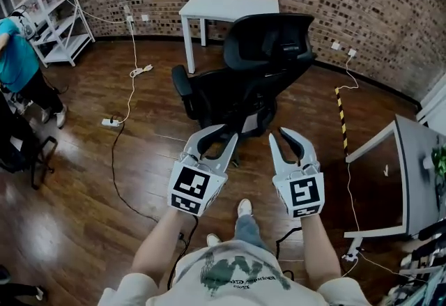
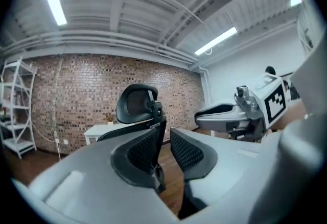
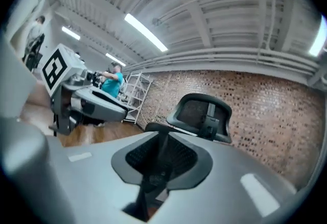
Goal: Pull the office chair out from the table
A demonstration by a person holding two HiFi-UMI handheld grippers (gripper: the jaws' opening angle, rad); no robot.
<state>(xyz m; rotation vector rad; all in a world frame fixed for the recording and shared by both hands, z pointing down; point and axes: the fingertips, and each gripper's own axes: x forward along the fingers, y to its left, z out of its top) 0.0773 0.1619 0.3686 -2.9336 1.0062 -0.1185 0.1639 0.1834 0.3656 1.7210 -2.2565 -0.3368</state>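
The black office chair (image 1: 265,54) stands on the wood floor, clear of the white table (image 1: 230,5) against the brick wall, its back turned to me. Both grippers are held level just short of that back, touching nothing. My left gripper (image 1: 219,136) is open with a narrow gap, and the chair (image 2: 135,103) shows beyond its jaws (image 2: 166,133). My right gripper (image 1: 279,134) has its pads close together with a thin slit (image 3: 162,139) and nothing between them. The chair (image 3: 202,110) is ahead of it. Each gripper view also catches the other gripper (image 2: 225,113) (image 3: 97,103).
A person in a teal shirt (image 1: 17,54) stands at the far left near a white shelf (image 1: 52,5). A power strip with cables (image 1: 111,121) lies on the floor left of the chair. A grey table (image 1: 411,172) stands at the right, beyond a yellow-black strip (image 1: 341,116).
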